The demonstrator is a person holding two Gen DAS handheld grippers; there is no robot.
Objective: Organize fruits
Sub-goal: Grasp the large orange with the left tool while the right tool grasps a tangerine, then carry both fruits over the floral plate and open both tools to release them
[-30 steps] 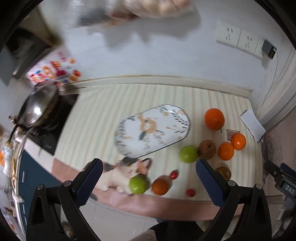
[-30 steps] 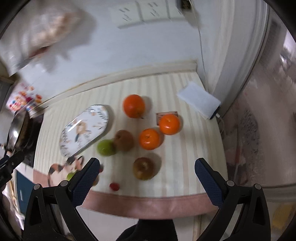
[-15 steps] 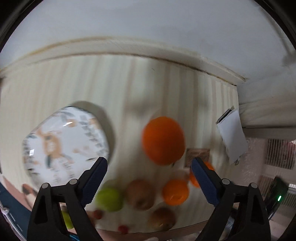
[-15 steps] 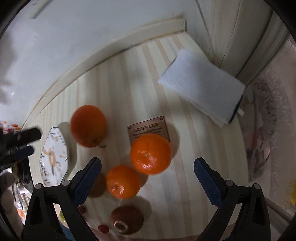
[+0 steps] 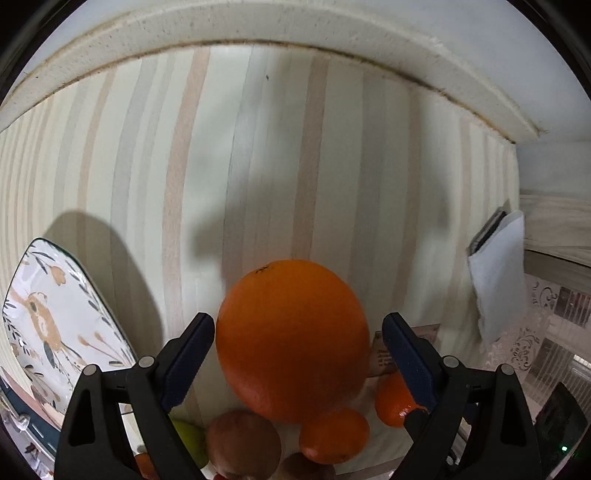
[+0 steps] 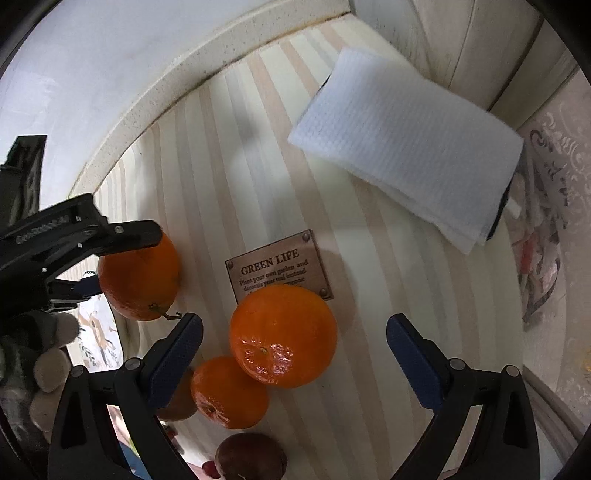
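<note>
A big orange [image 5: 291,339] lies on the striped tablecloth between the open fingers of my left gripper [image 5: 298,350]; the fingers stand on either side of it without clamping it. It also shows in the right wrist view [image 6: 138,280] with the left gripper [image 6: 110,258] around it. My right gripper [image 6: 294,354] is open around a smaller orange [image 6: 282,334], with room on the right side. Another small orange [image 6: 229,391] and a brown fruit [image 6: 251,458] lie closer to me. The floral plate [image 5: 55,332] lies at the left.
A folded white cloth [image 6: 406,147] lies at the back right by the wall. A small brown "GREEN LIFE" label [image 6: 277,269] is on the tablecloth behind the oranges. A green apple [image 5: 188,439] and a brown fruit [image 5: 243,443] lie near the left gripper. The raised wall ledge [image 5: 295,33] runs behind.
Both grippers have come down close to the table. The left one now straddles the big orange and the right one straddles a small orange. Both stay open.
</note>
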